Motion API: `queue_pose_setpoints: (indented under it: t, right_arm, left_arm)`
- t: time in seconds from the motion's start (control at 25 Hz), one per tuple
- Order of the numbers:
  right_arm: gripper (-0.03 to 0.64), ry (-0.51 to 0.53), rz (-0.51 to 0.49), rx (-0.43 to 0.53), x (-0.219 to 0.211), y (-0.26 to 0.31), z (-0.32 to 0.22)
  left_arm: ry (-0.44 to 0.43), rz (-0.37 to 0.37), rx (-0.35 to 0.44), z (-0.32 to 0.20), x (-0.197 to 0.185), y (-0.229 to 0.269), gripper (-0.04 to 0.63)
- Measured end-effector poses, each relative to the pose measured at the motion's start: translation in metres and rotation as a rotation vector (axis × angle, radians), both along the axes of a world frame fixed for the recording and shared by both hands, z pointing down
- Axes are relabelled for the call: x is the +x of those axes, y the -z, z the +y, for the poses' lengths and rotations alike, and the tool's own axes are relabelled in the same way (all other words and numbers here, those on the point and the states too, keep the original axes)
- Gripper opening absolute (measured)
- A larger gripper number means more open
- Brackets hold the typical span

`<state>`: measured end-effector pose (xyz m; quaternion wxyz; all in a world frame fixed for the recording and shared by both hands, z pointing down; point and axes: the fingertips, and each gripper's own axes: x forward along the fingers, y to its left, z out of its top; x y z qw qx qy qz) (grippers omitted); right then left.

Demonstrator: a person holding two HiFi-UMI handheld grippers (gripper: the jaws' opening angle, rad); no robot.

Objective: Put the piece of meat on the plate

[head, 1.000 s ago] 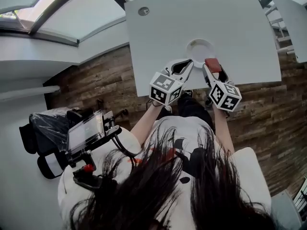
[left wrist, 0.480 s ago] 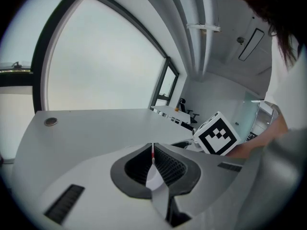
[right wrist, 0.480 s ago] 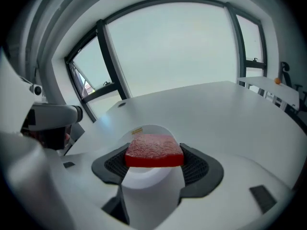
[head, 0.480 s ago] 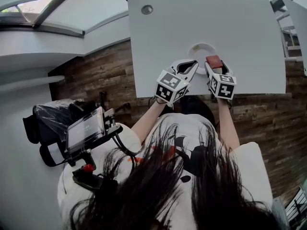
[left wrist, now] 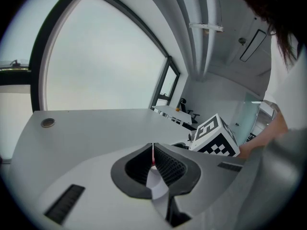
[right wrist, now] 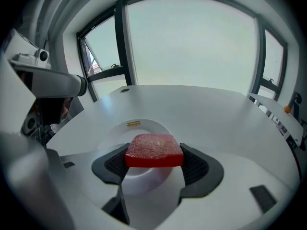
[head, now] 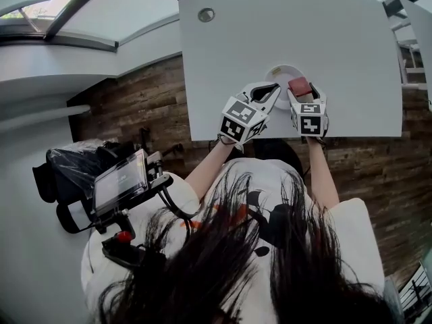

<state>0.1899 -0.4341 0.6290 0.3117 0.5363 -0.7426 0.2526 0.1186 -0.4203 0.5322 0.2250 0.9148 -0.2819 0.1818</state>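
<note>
I had the right gripper point(right wrist: 153, 158) pinching the piece of meat point(right wrist: 154, 150) from both sides, its dark ribbed pads point(right wrist: 197, 163) pressed against the slab's left and right edges. The meat was a thick, flat block with rounded corners. Its top was mottled pink-red with a fine wrinkled grain, and the side facing the camera was a smooth, brighter red. It sat level between the jaws.

In the head view the same gripper point(head: 304, 95) held the meat point(head: 298, 84) at the right edge of the plate point(head: 279, 70). From the right gripper view the meat hung over the near part of the plate point(right wrist: 119, 134), and I could not tell whether it touched the surface. The plate was round, white and shallow, and the only thing I saw in it was a small yellow label point(right wrist: 134, 124) toward the far rim.

The left gripper point(left wrist: 152, 148) had its jaws pressed together, tip to tip. In the head view it point(head: 273, 88) lay just left of the plate, near the table's front edge.

Everything stood on a white table point(head: 331, 39), with a round metal cap point(head: 206, 15) set in its far left corner, well apart from the plate.
</note>
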Motion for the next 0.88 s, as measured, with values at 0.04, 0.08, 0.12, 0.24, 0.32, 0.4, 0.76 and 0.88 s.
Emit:
queue_pose_setpoints:
  t: [0.04, 0.08, 0.12, 0.24, 0.32, 0.4, 0.76, 0.88]
  right_arm:
    - [0.310, 0.010, 0.005, -0.001, -0.001, 0.000, 0.000]
    - [0.310, 0.020, 0.009, -0.005, -0.002, 0.000, 0.000]
    - [0.310, 0.032, 0.013, -0.012, -0.004, 0.000, 0.001]
    - [0.310, 0.079, 0.030, -0.037, -0.009, -0.003, 0.005]
    - [0.310, 0.104, 0.044, -0.051, -0.011, -0.006, 0.006]
    - [0.310, 0.114, 0.055, -0.058, -0.012, -0.009, 0.007]
    - [0.310, 0.163, 0.095, -0.085, -0.008, -0.014, 0.009]
    - [0.310, 0.160, 0.084, -0.098, -0.006, -0.014, 0.007]
  left_arm:
    - [0.000, 0.000, 0.001, -0.001, 0.000, 0.001, 0.006]
    - [0.001, 0.000, 0.002, -0.001, 0.001, 0.001, 0.006]
    - [0.001, 0.000, 0.003, -0.002, 0.000, 0.002, 0.006]
    - [0.000, 0.000, 0.003, -0.001, 0.001, 0.002, 0.006]
    - [-0.001, 0.000, 0.003, 0.000, 0.001, 0.002, 0.006]
    - [-0.001, 0.001, 0.002, -0.001, 0.001, 0.001, 0.006]
    - [-0.008, -0.004, 0.003, -0.001, 0.005, 0.001, 0.006]
    - [-0.012, -0.008, 0.005, -0.002, 0.006, 0.001, 0.006]
